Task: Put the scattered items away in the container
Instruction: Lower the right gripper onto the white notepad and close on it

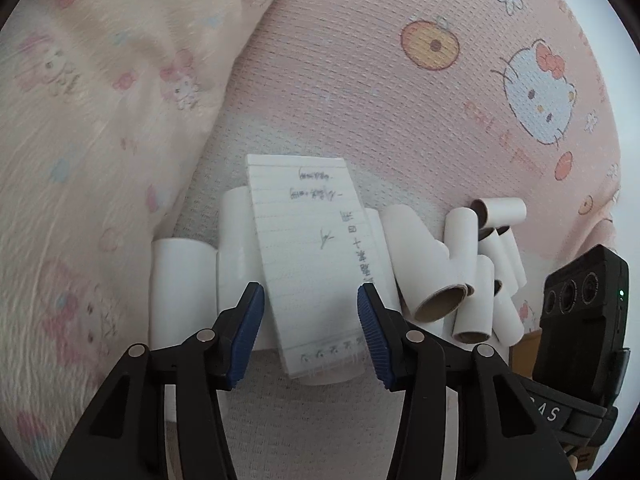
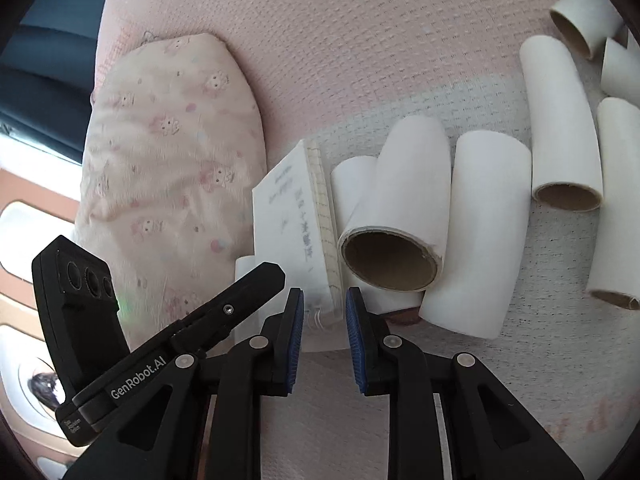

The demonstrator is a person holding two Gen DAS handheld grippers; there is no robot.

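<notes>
Left tool [image 1: 310, 334] jaws wide, pointing down over the near end of the notepad [image 1: 308, 240], one pad either side of it, neither clearly pressing. Right tool [image 2: 324, 320] jaws narrow, tips at the notepad's near edge with the bound end just between them; can't tell if the pads actually bite yet. Both tools are on the same item. Notepad is a lined, handwritten pad lying tilted on top of the tubes [image 1: 440, 276], not flat on the bed. The tubes are white cardboard rolls, several of them, in a loose heap under and beside the pad, more scattered off to its right; some show open brown ends. Behind that is the pink cartoon-print sheet [image 1: 400, 100] of the bed, and a pillow [image 1: 100, 140] in a similar print at the far left of the pile. No container clearly in either view. Step judged: pickup of the notepad, first item, nothing tidied yet and all tubes still out. Next move needs one tool to clamp firmly on the pad's edge, then lift clear without rolling the tubes underneath, since the pad is only propped on them. After that, find the container and carry the pad over. Risk: a thin grip on the bound end could let the pages fan or slip.
</notes>
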